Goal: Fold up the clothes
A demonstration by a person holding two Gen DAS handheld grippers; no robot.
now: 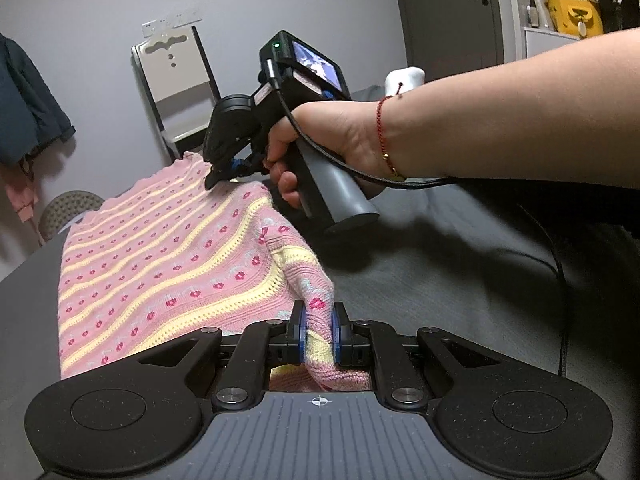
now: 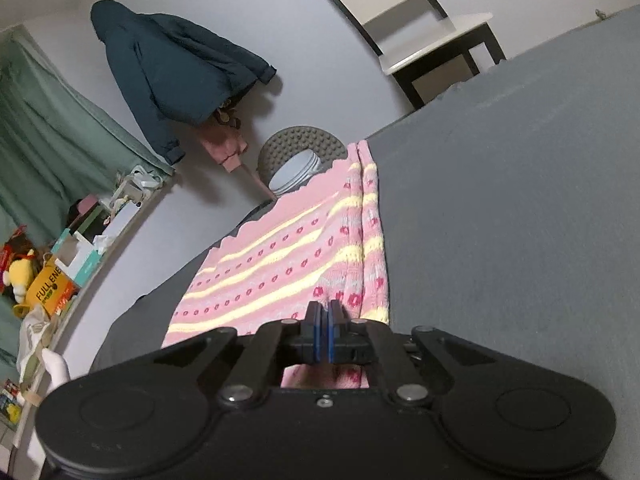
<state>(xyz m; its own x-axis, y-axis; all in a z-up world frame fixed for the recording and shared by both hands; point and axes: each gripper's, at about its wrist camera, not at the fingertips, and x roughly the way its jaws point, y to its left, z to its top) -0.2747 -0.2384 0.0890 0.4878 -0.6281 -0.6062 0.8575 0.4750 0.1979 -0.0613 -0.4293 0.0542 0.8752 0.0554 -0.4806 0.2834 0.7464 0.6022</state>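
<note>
**Pink knit held at two corners, one side already doubled over**

Nearest the left wrist camera, the left gripper (image 1: 319, 322) has its blue pads pinching a bunched corner of the pink knitted garment (image 1: 160, 264), with fabric running through between the fingers. The right gripper (image 2: 325, 322) has its pads pressed together with almost no gap; pink knit shows just below and ahead of them, so it appears to pinch a thin edge of the same garment, though the cloth between the pads is hard to make out. In the left view that gripper sits at the far corner, held by a person's hand (image 1: 320, 140).

The garment lies spread on the grey bed cover (image 2: 500, 200), patterned with yellow stripes and small red flowers. Along its right edge a narrow strip lies doubled over. My judgement: the fold is partway, with one lengthwise turn laid in and both corners of one side raised, either to carry that side across or to settle it. Further folds look to remain.

Beyond the bed stand a chair (image 2: 420, 28) and a dark jacket (image 2: 172, 72) hung on the wall. On the shelf, an orange box (image 2: 50, 290) reads "FULL ENE…"; the rest is cut off.
</note>
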